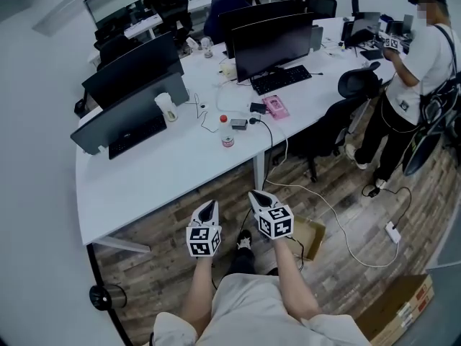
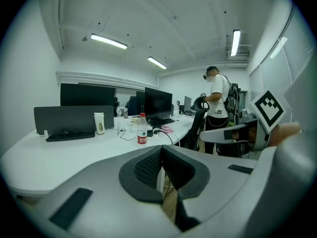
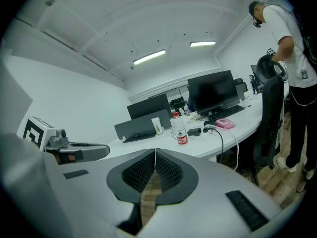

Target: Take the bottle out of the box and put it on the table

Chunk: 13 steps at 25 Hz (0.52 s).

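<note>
Fingers [image 2: 143, 168] tight together on left gripper [image 1: 209, 203] and right gripper [image 1: 253, 193]; box [image 1: 314, 231] partly behind arm [image 1: 292, 274]

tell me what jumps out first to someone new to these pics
The left gripper and right gripper sit side by side low in the head view, both shut and empty. A red-capped bottle stands upright on the white desk ahead, and a person stands at the far right.

The left gripper [image 2: 161, 152] fills the foreground, its jaws pressed together with nothing between them. Beyond it, a red-capped bottle [image 2: 142, 129] stands upright on a white desk [image 2: 74, 152], near a pale cup [image 2: 99, 123] and dark monitors [image 2: 87, 94]. A person [image 2: 218, 105] stands further right.
</note>
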Tool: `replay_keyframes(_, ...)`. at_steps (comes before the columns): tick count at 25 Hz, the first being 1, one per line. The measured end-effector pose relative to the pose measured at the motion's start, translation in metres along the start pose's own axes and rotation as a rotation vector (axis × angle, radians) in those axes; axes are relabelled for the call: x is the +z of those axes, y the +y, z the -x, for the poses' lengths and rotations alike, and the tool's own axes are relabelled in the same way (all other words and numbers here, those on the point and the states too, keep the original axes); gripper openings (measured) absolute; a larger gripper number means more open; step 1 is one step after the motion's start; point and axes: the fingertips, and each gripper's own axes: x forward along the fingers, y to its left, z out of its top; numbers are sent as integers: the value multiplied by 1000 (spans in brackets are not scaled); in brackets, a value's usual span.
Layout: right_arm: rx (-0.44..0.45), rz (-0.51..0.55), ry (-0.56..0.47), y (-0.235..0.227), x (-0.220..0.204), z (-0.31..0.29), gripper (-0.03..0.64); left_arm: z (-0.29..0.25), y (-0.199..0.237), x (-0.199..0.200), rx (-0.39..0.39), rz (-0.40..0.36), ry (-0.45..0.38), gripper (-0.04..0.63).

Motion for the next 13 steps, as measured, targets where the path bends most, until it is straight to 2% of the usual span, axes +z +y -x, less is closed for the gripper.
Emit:
replay_keyframes(7, 6, 8, -6, 3, 4, 3, 40, 10, 11, 4, 28, 19, -16, 14)
replay_keyframes(13, 2, 23, -14, 3, 6, 4, 40, 10, 7, 2, 13, 14, -18, 14)
